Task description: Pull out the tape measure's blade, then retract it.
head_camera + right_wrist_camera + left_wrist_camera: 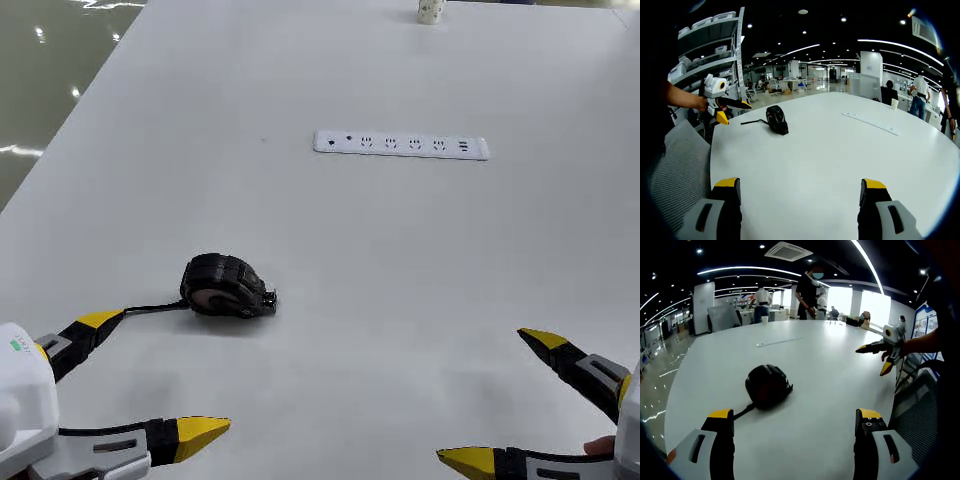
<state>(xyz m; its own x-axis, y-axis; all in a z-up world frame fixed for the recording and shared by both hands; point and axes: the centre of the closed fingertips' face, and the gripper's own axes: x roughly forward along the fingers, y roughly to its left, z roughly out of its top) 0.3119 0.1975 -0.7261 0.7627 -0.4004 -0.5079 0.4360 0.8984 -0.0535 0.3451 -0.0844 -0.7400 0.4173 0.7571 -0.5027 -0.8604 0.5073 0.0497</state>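
Tape measure lies left of centre on the white table. Left gripper and right gripper sit at the lower corners, jaws apart. Top-edge cup, contents indiscernible.

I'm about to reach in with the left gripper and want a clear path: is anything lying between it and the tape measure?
Nothing visible does. Bare table lies between the open left gripper and the tape measure; its own black strap trails toward that gripper. The power strip sits beyond it.
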